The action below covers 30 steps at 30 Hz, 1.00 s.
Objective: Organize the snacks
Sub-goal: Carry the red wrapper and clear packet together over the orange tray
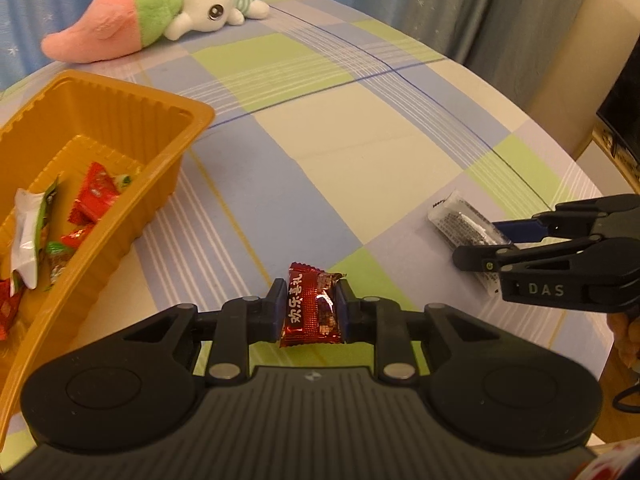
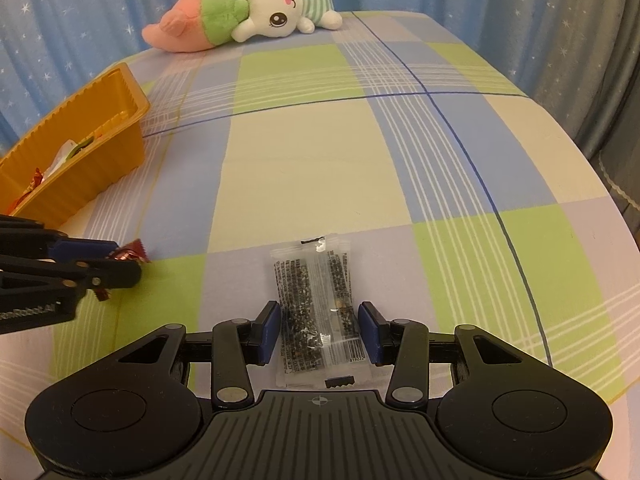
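My left gripper [image 1: 308, 308] is shut on a dark red candy [image 1: 311, 312] with white characters, held just above the checked tablecloth. From the right wrist view the left gripper [image 2: 126, 260] and the candy [image 2: 134, 254] show at the left edge. My right gripper [image 2: 319, 312] has its blue pads against both sides of a clear packet of dark seeds [image 2: 316, 280] that rests on the cloth. The right gripper [image 1: 478, 242] and the packet [image 1: 456, 224] also appear at the right of the left wrist view. An orange tray [image 1: 120, 92] at the left holds several wrapped snacks.
A plush rabbit with a pink carrot [image 1: 160, 12] lies at the table's far edge, also seen as the plush [image 2: 248, 12]. The orange tray [image 2: 80, 168] stands left of both grippers. Blue star curtains hang behind. The table's rounded edge [image 1: 592, 184] falls away on the right.
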### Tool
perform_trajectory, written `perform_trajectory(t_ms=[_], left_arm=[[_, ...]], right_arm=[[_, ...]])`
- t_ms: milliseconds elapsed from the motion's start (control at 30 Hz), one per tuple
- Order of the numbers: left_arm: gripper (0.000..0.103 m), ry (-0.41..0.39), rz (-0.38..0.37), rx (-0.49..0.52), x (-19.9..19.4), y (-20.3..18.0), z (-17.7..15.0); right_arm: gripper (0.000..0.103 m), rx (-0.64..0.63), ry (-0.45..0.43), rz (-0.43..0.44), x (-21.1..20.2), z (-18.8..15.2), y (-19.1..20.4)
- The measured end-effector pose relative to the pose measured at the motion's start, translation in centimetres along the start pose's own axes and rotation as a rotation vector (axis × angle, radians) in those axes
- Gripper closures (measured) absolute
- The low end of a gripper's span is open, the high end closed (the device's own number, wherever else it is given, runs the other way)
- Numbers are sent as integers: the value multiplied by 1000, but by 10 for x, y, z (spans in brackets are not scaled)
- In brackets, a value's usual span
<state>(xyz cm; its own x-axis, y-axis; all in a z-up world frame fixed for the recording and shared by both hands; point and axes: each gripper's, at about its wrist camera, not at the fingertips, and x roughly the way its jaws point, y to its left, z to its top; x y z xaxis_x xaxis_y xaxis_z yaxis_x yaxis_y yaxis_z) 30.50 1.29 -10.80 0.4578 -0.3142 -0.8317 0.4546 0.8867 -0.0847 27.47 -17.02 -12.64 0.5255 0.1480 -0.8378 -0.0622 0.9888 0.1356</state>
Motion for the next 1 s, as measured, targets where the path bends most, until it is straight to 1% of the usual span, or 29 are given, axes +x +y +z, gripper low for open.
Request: perform_trajectory(t_ms=[300,467,733,1000], left_arm=[[80,-34,38,-52,-23,13,-8],[80,-56,57,-82,-41,23,-14],[80,-135,90,-137,-80,44,-14],[80,-199,151,-194,-109,79,-10]], right_arm=[[64,-45,-3,46,0,2,12],[65,-51,-19,105,-4,8,25],[65,-47,-49,197,-16,27,49],[65,-73,-66,290,-20,54,88]])
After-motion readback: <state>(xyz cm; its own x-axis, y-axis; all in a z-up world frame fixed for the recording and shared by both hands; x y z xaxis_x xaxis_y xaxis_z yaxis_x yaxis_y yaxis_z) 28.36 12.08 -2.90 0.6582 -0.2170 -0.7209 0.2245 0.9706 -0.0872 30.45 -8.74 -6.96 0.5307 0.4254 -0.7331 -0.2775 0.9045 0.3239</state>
